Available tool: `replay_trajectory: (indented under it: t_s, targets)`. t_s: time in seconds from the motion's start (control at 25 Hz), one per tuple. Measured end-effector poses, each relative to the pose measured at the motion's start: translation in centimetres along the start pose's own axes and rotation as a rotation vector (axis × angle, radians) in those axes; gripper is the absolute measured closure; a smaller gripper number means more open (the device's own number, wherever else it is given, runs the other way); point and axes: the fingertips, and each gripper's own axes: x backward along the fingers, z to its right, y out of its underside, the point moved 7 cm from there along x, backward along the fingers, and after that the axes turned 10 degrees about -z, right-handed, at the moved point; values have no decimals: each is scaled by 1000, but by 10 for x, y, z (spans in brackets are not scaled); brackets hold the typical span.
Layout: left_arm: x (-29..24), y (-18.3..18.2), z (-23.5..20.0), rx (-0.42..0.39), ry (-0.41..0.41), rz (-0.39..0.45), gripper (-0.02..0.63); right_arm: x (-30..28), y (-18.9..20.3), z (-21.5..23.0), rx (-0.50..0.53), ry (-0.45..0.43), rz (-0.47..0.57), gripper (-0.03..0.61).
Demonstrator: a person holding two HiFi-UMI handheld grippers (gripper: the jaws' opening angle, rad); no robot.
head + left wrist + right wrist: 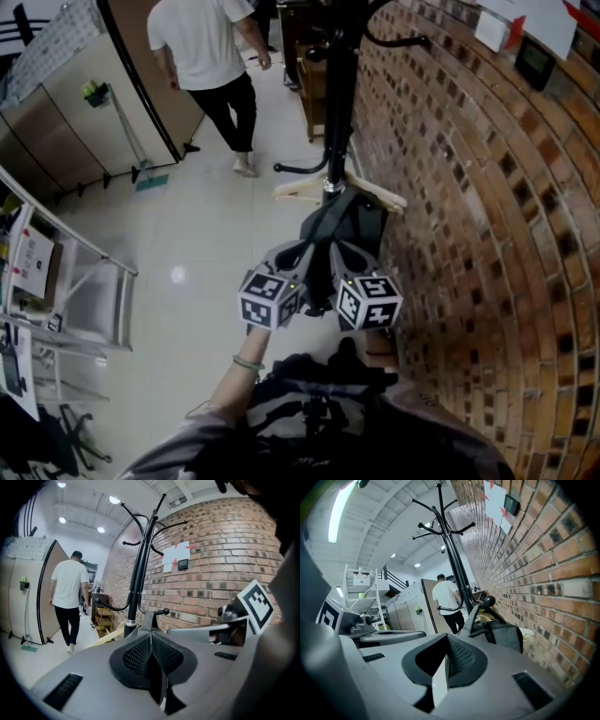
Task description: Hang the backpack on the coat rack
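A black coat rack stands against the brick wall; its pole and top hooks show in both gripper views. The dark backpack hangs low on the rack. Its strap runs up to a knobbed lower hook, and its body sags to the right. In the left gripper view the strap rises just beyond the jaw tips to that hook. My left gripper and right gripper sit side by side just before the backpack. Both are shut, with nothing visibly pinched.
The brick wall runs along the right. A wooden hanger lies at the rack's foot. A person in a white shirt walks away across the tiled floor. A metal shelf frame stands at the left, a wooden shelf behind the rack.
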Motion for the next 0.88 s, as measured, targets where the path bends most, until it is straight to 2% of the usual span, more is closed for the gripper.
replay_trajectory:
  t_s: [0.32, 0.48, 0.88]
  targets:
    - [6, 7, 1, -3, 5, -13, 604, 1, 11, -13, 8, -20, -9, 569]
    - [7, 11, -4, 33, -6, -8, 604, 3, 10, -12, -26, -48, -3, 571]
    - [10, 11, -12, 70, -34, 13, 606, 6, 8, -10, -3, -20, -8, 571]
